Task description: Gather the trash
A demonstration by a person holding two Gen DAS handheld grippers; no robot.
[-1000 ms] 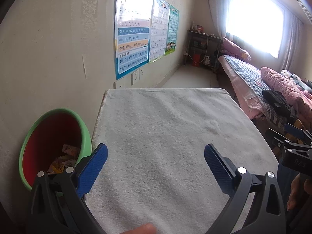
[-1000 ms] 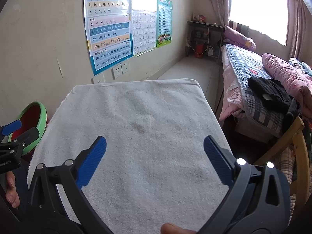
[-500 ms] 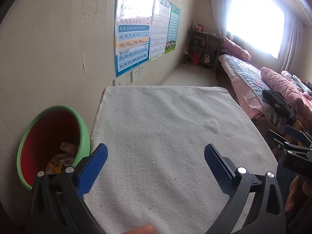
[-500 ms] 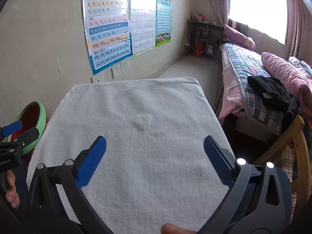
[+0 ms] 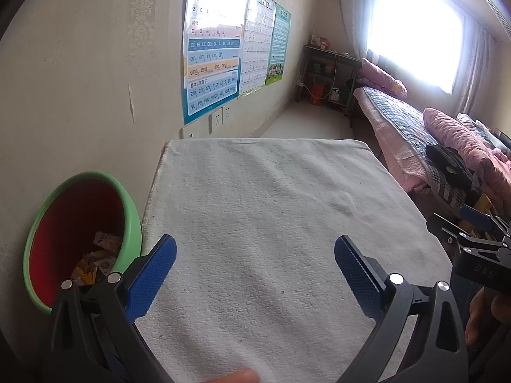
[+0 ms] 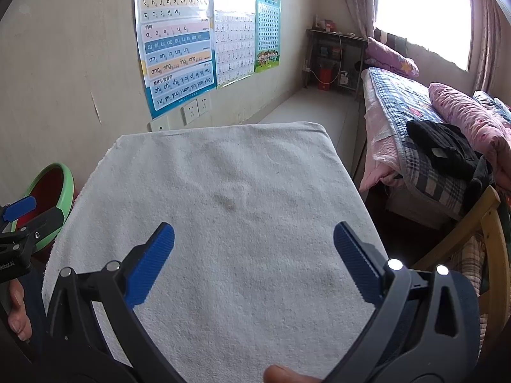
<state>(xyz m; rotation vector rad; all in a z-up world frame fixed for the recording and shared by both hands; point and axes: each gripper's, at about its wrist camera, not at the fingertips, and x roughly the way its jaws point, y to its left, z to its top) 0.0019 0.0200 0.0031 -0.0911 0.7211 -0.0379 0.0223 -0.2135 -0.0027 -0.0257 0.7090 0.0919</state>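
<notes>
My left gripper (image 5: 255,268) and right gripper (image 6: 254,255) both hung spread wide and empty over the white towel (image 5: 271,210), just as they had a second earlier, the left one having only drifted slightly so the bin slid a little lower in its view. Out at nine o'clock from my left jaws, just beside the towel's edge, sat the green bin (image 5: 131,223) with the wrappers (image 5: 99,255) lying inside. With no trash visible on the cloth, I judged the collecting done or nearly so.
</notes>
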